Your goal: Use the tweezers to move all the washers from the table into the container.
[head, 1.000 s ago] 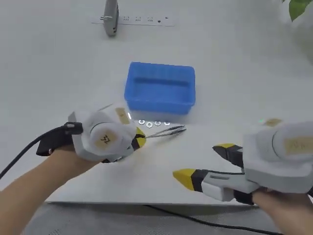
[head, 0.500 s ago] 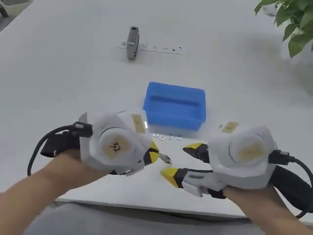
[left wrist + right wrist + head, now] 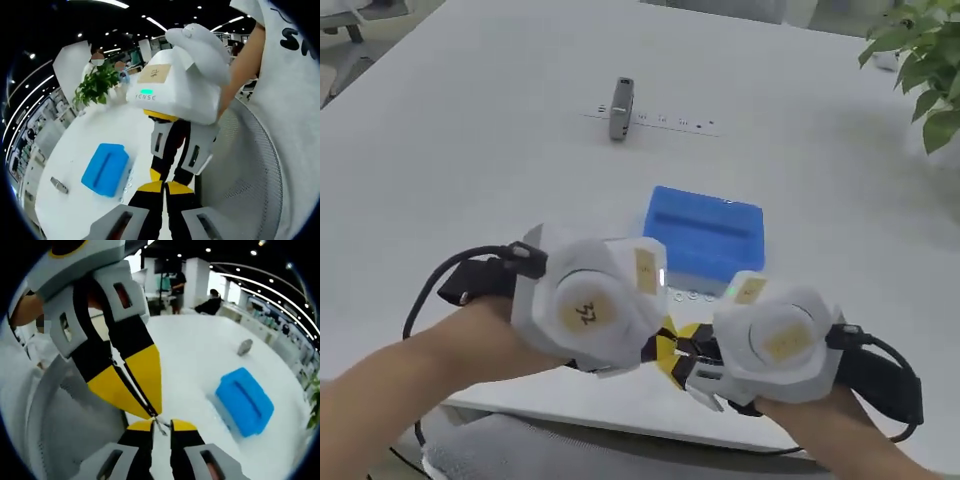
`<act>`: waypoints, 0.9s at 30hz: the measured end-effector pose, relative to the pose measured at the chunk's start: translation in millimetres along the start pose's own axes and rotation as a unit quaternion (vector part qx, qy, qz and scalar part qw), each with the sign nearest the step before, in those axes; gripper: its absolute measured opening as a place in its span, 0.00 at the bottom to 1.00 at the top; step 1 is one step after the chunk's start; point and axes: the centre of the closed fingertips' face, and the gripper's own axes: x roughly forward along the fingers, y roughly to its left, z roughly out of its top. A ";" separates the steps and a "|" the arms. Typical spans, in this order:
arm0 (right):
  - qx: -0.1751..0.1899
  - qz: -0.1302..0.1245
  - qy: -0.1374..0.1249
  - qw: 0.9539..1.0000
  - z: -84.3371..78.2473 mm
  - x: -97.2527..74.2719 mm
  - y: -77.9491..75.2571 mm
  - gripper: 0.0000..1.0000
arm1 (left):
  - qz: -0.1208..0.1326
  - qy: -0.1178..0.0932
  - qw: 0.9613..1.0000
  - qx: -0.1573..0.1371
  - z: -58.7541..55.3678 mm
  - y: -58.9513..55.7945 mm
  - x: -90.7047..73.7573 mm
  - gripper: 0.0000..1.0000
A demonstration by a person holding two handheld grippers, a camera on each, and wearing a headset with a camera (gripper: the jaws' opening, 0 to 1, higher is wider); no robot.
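Note:
The thin metal tweezers (image 3: 136, 389) are pinched between the yellow-tipped jaws of my left gripper (image 3: 152, 412), which is shut on them. Their tip pokes into the narrow gap of my right gripper (image 3: 161, 426); I see a sliver of space on both sides, so it is open. In the head view the left gripper (image 3: 665, 345) and right gripper (image 3: 682, 360) meet nose to nose near the table's front edge. Several small washers (image 3: 692, 295) lie in a row just in front of the blue container (image 3: 705, 235), beyond both grippers.
A white power strip (image 3: 665, 120) with a grey adapter (image 3: 620, 95) lies at the far side of the white table (image 3: 470, 180). Plant leaves (image 3: 920, 60) hang at the right. The left gripper's black cable (image 3: 430, 300) trails off the front edge.
The right gripper has swung left to meet the left gripper and narrowed its jaws around the tweezers' tip. The left gripper has pulled the tweezers back from the washers. The head camera has tilted up.

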 end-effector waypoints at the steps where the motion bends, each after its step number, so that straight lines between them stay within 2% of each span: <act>1: -0.011 -0.001 -0.003 1.000 2.5 -1.3 1.7 0.06 | -0.003 -0.004 1.000 0.003 1.7 -1.4 -2.6 0.00; 4: -0.022 -0.005 -0.003 1.000 8.9 -4.6 8.3 0.06 | -0.008 -0.015 1.000 0.018 5.4 -5.2 -9.8 0.00; 6: -0.053 -0.013 -0.006 0.998 14.5 -7.1 12.1 0.05 | -0.009 -0.023 0.999 0.024 8.6 -7.0 -13.8 0.00; 7: -0.053 -0.024 -0.011 0.998 16.8 -7.9 12.9 0.04 | -0.004 -0.028 0.999 0.030 10.2 -7.2 -15.9 0.00; 9: -0.046 -0.032 -0.011 0.998 16.7 -8.8 12.9 0.04 | 0.006 -0.031 0.999 0.032 9.8 -6.6 -17.5 0.00; 12: -0.023 -0.046 -0.014 0.999 16.0 -12.6 8.9 0.03 | 0.045 -0.046 0.998 0.001 10.2 -1.1 -20.7 0.00; 13: -0.021 -0.044 -0.016 0.999 16.5 -13.8 8.3 0.03 | 0.065 -0.052 0.996 -0.016 10.1 2.6 -22.4 0.00; 14: -0.014 -0.043 -0.015 0.999 16.7 -14.9 7.0 0.03 | 0.074 -0.057 0.995 -0.022 9.7 4.1 -23.7 0.00; 16: -0.009 -0.042 -0.017 0.999 17.0 -15.4 3.7 0.03 | 0.102 -0.062 0.992 -0.050 5.0 9.2 -25.4 0.06; 19: 0.001 -0.042 -0.019 0.999 14.5 -11.7 -6.6 0.03 | 0.156 -0.075 0.980 -0.101 -3.9 20.0 -31.1 0.20; 21: 0.006 -0.041 -0.017 0.999 15.1 -10.5 -13.5 0.03 | 0.187 -0.084 0.969 -0.138 -12.3 25.8 -37.2 0.23; 22: 0.006 -0.041 -0.018 0.999 16.3 -10.0 -16.5 0.03 | 0.212 -0.093 0.959 -0.165 -17.9 30.7 -41.4 0.25; 23: 0.005 -0.040 -0.017 0.999 18.3 -8.9 -21.2 0.03 | 0.222 -0.094 0.954 -0.179 -22.8 32.1 -43.1 0.28; 24: 0.001 -0.039 -0.017 0.999 20.2 -8.2 -24.9 0.03 | 0.246 -0.092 0.944 -0.199 -31.3 35.8 -45.8 0.32; 25: -0.001 -0.039 -0.017 0.999 21.3 -7.8 -26.8 0.03 | 0.255 -0.094 0.940 -0.205 -35.4 36.8 -45.9 0.36; 26: -0.003 -0.039 -0.019 0.999 24.6 -6.2 -33.1 0.03 | 0.268 -0.090 0.934 -0.218 -43.4 37.9 -45.9 0.39; 27: 0.002 -0.036 -0.020 0.999 27.7 -4.2 -40.6 0.03 | 0.278 -0.084 0.930 -0.225 -49.0 39.5 -46.0 0.40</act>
